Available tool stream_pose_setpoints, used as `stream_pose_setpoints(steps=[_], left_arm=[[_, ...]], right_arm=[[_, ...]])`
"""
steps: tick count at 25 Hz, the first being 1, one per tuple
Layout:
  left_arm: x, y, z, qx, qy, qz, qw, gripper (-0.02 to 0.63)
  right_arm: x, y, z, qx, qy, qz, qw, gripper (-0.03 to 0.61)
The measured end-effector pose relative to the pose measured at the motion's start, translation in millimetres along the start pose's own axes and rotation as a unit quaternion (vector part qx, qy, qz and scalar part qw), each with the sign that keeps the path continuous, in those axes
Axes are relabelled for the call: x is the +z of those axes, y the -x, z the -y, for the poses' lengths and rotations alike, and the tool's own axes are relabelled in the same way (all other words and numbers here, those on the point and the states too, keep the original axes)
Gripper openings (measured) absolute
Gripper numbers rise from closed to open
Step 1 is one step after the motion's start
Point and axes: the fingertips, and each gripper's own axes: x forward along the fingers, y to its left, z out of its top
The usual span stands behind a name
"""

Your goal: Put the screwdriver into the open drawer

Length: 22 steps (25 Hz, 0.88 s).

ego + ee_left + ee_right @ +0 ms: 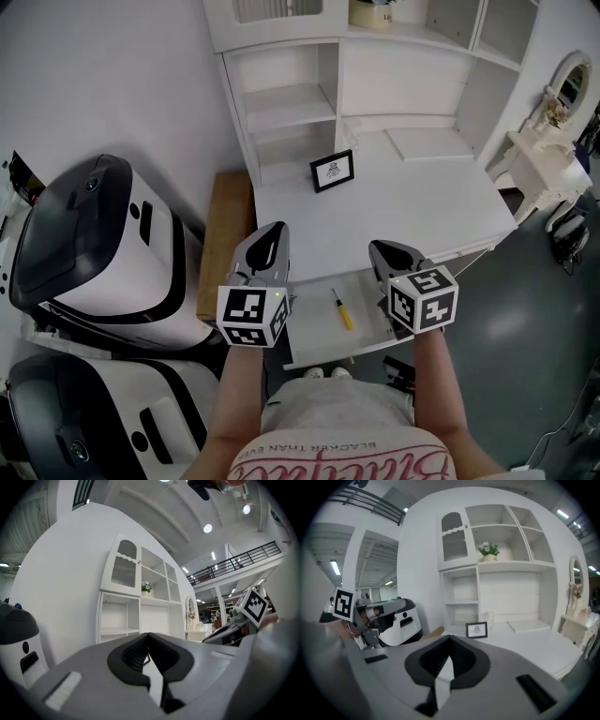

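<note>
A white desk (422,197) with a shelf unit (281,103) stacked on its back edge fills the middle of the room. To its left two bulky white machines (103,244) with dark tops sit one behind the other on the floor. A wooden board (223,239) lies between the nearer-to-desk machine and the desk's side. Off to the right stands a small white vanity (544,159) with an oval mirror.

The desk's drawer (314,328) is pulled out toward the person, and its pale floor is in plain view. The person stands right at it, arms stretched forward, a gripper in each hand.

The left gripper (273,230) is held over the drawer's left end, level. Its jaws are clenched tip to tip with nothing caught between them. The right gripper (379,247) is over the drawer's right end, tipped a little downward. Its jaws are likewise pressed together and empty. Each carries its marker cube at the near end, close to the wrist. The two grippers are well apart, with the drawer's middle showing between them.

A small black picture frame (333,171) stands on the desktop near the shelves, leaning back a little. A flower pot (372,11) sits up on the top shelf.

The screwdriver (342,309), with a yellow handle and a dark shaft, lies flat inside the drawer. It lies between the two grippers and is touched by neither, shaft toward the desk.
</note>
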Motion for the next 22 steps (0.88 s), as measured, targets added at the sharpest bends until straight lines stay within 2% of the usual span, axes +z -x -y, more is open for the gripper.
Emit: stream_pose_setpoints(steps=[11,19,22], left_arm=[[28.6,-1.0,-4.3,0.002,-0.011,0.034,0.9994,0.009],[49.0,0.7,-7.6,0.006,-0.015,0.059,0.9981,0.009],[56.0,1.1,-7.8,0.003,-0.016,0.066,0.9977,0.009]], right_arm=[[68.0,37.2,4.2,-0.033,0.043,0.096,0.994,0.006],[102.0,65.2,7.5,-0.075,0.07,0.159,0.982,0.006],[111.6,73.5,10.0,-0.095,0.086,0.167,0.978,0.006]])
